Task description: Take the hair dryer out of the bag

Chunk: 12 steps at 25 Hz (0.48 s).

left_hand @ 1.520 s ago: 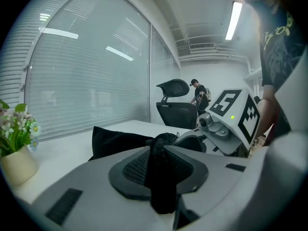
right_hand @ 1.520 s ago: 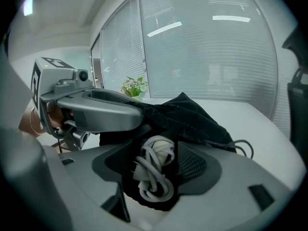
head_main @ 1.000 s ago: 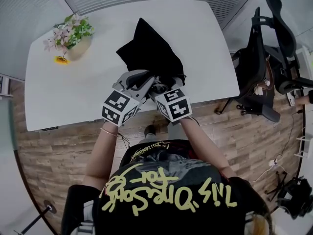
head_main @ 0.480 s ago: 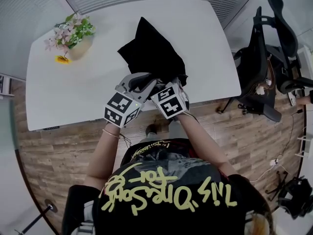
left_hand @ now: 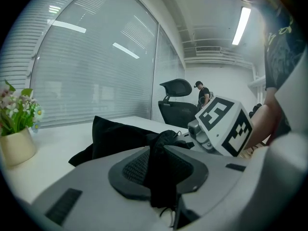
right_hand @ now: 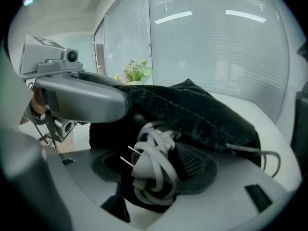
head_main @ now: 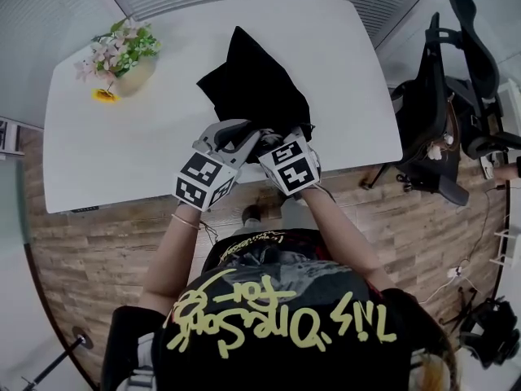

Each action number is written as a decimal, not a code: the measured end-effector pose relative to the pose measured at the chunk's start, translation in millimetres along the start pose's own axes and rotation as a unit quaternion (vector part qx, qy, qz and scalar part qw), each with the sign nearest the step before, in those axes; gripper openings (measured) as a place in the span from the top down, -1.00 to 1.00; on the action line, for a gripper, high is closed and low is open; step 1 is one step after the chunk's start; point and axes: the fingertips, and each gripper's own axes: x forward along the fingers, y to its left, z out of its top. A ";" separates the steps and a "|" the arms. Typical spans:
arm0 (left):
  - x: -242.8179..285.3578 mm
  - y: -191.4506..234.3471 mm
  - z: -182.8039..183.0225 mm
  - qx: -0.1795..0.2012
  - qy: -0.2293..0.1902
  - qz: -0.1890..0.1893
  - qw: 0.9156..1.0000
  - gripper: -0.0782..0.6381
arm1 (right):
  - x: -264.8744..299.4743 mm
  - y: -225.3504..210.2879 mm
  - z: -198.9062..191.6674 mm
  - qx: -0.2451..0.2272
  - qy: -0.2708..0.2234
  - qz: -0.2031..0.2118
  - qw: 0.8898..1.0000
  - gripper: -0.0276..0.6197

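Observation:
A black cloth bag (head_main: pixel 252 80) lies on the white table (head_main: pixel 106 153), its mouth toward the near edge. My left gripper (left_hand: pixel 159 171) is shut on a fold of the bag's black cloth (left_hand: pixel 161 150) at the mouth; in the head view it (head_main: pixel 247 137) sits at the bag's near end. My right gripper (right_hand: pixel 151 173) reaches into the opening, jaws closing around a coiled white cord with its plug (right_hand: pixel 151 162); a gap shows on the plug side. The hair dryer's body is hidden inside the bag (right_hand: pixel 202 114).
A pot of flowers (head_main: pixel 122 59) stands at the table's far left. Black office chairs (head_main: pixel 456 104) stand to the right of the table, on the wood floor. A person (left_hand: pixel 202 93) stands far off by another chair (left_hand: pixel 175 107).
The right gripper's marker cube has rolled a little and edged toward the bag. The left gripper and the bag have stayed put.

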 end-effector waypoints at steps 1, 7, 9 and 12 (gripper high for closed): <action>0.2 1.3 -1.2 -0.003 0.003 0.004 1.000 0.55 | -1.1 -1.2 0.9 0.001 -0.001 0.003 1.000 0.05; 3.6 3.1 -6.2 0.001 0.018 0.016 1.000 0.55 | -10.3 -7.3 10.0 -0.002 -0.002 0.020 1.000 0.08; 6.2 3.9 -3.3 0.004 0.018 0.021 1.000 0.55 | -15.1 -10.1 14.0 -0.006 -0.003 0.027 1.000 0.09; 9.4 6.8 2.4 0.001 0.012 0.031 0.999 0.56 | -21.4 -13.0 19.0 -0.013 -0.007 0.036 0.999 0.10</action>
